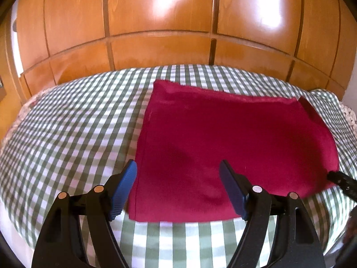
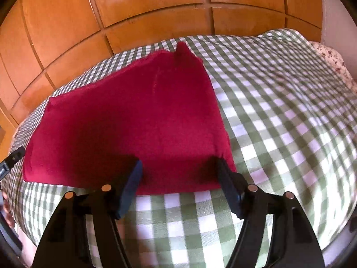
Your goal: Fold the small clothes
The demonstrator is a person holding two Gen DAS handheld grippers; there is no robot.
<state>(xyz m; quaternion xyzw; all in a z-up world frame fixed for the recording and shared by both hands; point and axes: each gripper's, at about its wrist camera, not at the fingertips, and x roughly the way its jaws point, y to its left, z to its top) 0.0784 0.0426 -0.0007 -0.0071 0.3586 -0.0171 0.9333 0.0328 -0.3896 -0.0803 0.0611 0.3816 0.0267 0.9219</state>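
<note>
— Where's the red cloth (image 1: pixel 234 147)?
— Flat on the checked bedcover (image 1: pixel 73 129), long side running left to right, just ahead of both tongs
— Which is nearer?
— About equal; left gripper (image 1: pixel 178 178) at its near-left corner, right gripper (image 2: pixel 179 174) at near-right, both spread wide, gripping nothing

checked bedcover (image 1: pixel 67 122) open around garment (image 1: pixel 223 138), wardrobe (image 1: pixel 156 22) behind

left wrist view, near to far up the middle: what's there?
left gripper, open → red cloth lying flat → green checked bedspread → wooden wardrobe doors
</note>
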